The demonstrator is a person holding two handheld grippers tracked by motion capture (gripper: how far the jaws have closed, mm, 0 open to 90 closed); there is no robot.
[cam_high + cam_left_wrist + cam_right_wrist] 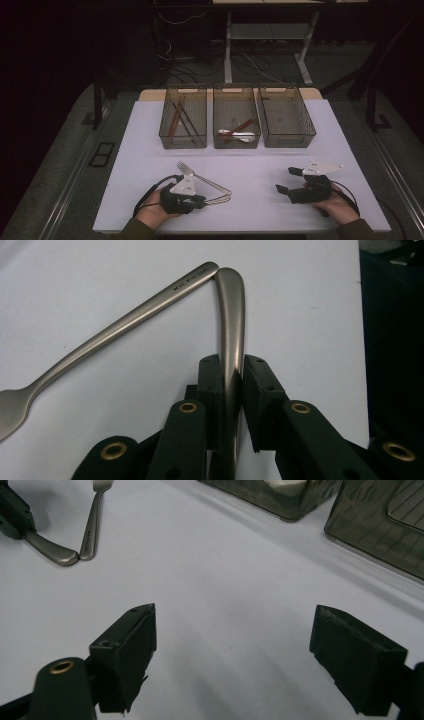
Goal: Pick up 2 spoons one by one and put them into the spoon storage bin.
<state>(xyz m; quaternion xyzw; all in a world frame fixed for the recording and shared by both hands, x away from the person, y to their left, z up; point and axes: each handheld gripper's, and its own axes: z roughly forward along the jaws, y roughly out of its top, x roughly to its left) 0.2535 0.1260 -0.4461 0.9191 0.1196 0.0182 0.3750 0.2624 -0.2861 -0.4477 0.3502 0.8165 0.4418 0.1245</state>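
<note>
L gripper (232, 375): jaws nearly shut, pads pinching a metal utensil handle (231, 320) mid-shaft; its working end is hidden behind the jaws, so can't tell what kind it is.
Handle tip: at 12 o'clock from the jaws, touching the fork's (115, 330) handle end; fork lies flat on the table (270, 165), head toward 8 o'clock in the left gripper view.
Lift tip: go straight up first, so the fork isn't dragged along w/ it.
Grip check: handle is slim & slick, pads look centred; keep wrist level.
R gripper (235, 650): jaws wide apart, nothing between, resting over bare table.
Bins (235, 122): three at 12 o'clock of both hands, well apart from them; likely sorting targets.
</note>
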